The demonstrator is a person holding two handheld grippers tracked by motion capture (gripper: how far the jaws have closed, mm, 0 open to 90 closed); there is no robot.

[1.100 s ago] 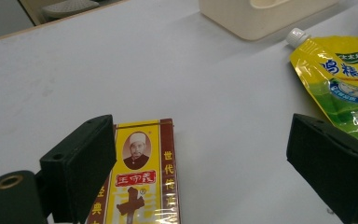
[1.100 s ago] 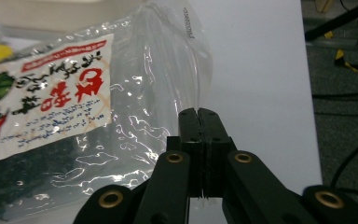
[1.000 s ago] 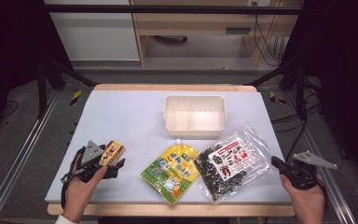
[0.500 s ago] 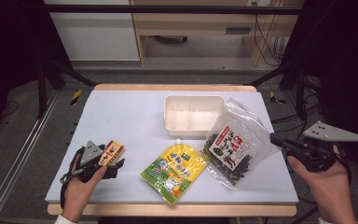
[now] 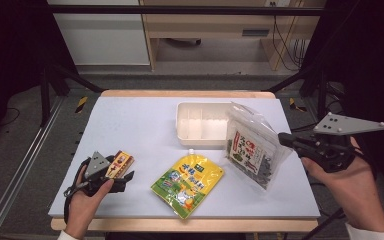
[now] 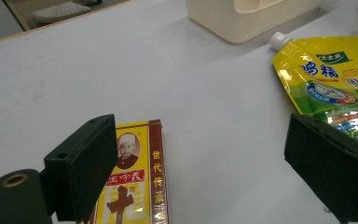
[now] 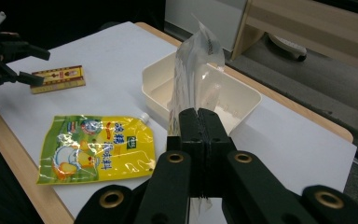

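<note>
- While the right tongs pinch its edge, the clear bag hangs tilted, long side slanting down toward the desk.
- Right hand held up; left tongs gape apart.

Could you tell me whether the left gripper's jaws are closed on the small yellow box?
No, the left gripper is open beside the small yellow box.

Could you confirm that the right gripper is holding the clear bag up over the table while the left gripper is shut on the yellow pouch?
Not quite: the left gripper is open, and it sits by the small box, not on the yellow pouch. The left gripper view shows its jaws standing wide apart. The rest holds: the right gripper is clamped on the clear bag, lifted above the table.
</note>
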